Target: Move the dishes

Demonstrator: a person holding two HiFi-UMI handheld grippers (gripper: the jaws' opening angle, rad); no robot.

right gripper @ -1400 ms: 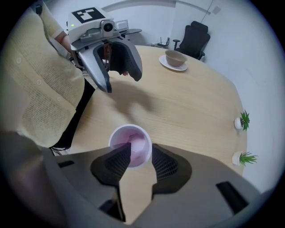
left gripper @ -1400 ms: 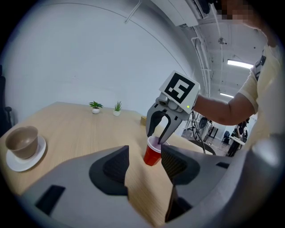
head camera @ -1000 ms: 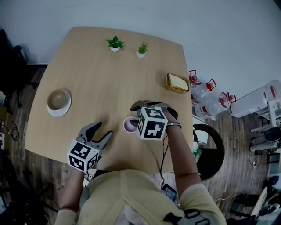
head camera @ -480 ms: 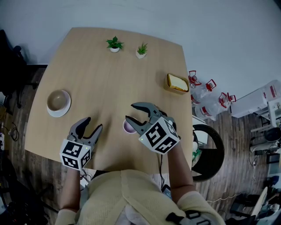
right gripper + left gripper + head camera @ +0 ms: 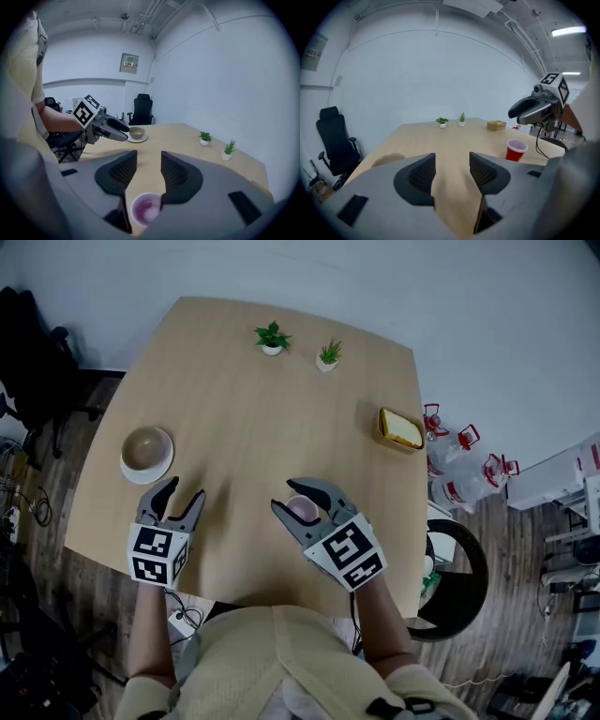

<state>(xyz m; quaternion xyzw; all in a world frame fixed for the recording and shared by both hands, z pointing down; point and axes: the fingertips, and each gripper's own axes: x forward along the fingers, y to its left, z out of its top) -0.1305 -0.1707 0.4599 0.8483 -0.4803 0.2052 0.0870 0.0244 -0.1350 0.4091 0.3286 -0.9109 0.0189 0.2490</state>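
Directly beneath the spread right claw [image 5: 282, 495] stands a cup [image 5: 300, 509].

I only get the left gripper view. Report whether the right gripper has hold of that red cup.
Observer: No. The right gripper hangs over the cup with its jaws apart, not closed on it.
Operator: Look inside the cup.
Observer: The right gripper view looks down into it: pale purple inside, with nothing in it that I can make out.
Operator: Now the bowl behind my jaw.
Observer: The bowl sits on a white plate, just ahead of the open left gripper.
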